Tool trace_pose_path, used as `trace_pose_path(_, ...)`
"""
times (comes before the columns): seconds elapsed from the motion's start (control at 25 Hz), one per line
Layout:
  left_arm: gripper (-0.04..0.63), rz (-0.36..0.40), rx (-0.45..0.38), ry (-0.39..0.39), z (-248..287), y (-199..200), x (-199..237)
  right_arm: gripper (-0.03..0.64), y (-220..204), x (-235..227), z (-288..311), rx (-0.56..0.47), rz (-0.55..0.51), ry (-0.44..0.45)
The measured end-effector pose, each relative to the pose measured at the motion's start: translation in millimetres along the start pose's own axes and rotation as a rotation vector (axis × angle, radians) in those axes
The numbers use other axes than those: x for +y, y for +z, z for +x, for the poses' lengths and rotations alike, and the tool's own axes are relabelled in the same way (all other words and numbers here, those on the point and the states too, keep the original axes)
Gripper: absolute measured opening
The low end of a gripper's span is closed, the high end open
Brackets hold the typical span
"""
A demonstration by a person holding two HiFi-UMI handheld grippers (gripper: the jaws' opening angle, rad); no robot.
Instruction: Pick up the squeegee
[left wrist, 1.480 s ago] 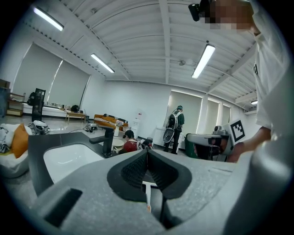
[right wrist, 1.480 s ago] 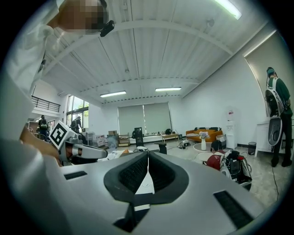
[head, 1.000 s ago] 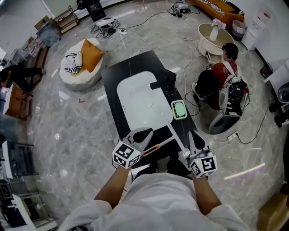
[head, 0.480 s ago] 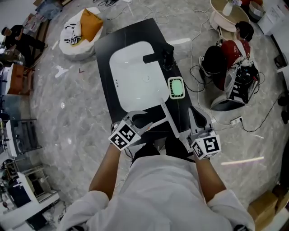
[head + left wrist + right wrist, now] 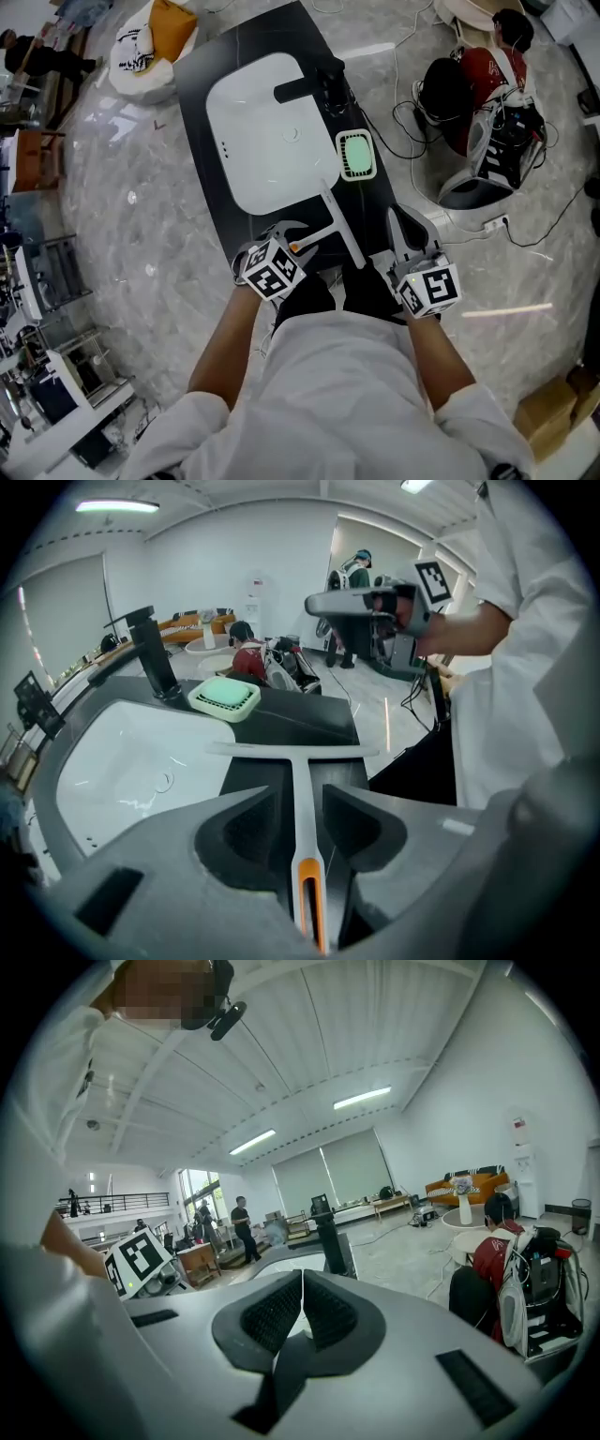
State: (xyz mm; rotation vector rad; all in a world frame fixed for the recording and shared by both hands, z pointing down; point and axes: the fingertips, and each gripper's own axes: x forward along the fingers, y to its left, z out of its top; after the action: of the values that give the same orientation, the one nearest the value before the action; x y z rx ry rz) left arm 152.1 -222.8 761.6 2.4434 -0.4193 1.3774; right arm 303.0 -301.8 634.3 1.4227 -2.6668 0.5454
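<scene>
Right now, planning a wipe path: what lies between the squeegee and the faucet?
A green soap dish, sitting on the black counter; the head view shows it.

The squeegee is pale grey and T-shaped, with a long straight blade across the far end of a slim handle. The near end of the handle carries an orange-rimmed slot. It lies flat on the black bench, in front of the white basin. The blade runs along the bench's length, and the handle points across it toward the left side. The handle's orange end sits between the jaws of the left claw. Those jaws are opening, with a pad on either side of the handle and neither pressing on it.
</scene>
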Motion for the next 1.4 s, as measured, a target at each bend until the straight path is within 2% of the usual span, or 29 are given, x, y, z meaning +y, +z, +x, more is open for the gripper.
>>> trace_pose_path(0.12,0.160,0.011,0.067,-0.001,16.5,-10.1,-2.0,0.015,-4.9,-4.8,-1.8,0.008,0.003,0.003)
trace_pose_path(0.36,0.146,-0.003,0.137,0.022,30.3,-25.1,-5.2,0.015,-12.1,-6.0,-9.2,0.025,0.013,0.006)
trace_pose_path(0.6,0.101,-0.003,0.163,0.025,42.4,-31.0,-15.1,0.015,-22.4,-6.2,-18.4,0.027,0.024,0.005)
trace_pose_path(0.76,0.100,-0.009,0.175,0.025,48.6,-36.7,-13.2,0.015,-30.9,-10.0,-17.7,0.024,0.041,-0.011)
trace_pose_path(1.2,0.095,-0.015,0.099,0.046,22.2,-19.6,-2.8,0.015,-1.0,3.7,-11.6,0.013,-0.009,0.003)
trace_pose_path(1.4,0.095,-0.010,0.028,0.073,-6.6,-0.4,8.9,0.015,25.7,4.3,-2.5,-0.028,-0.054,-0.011)
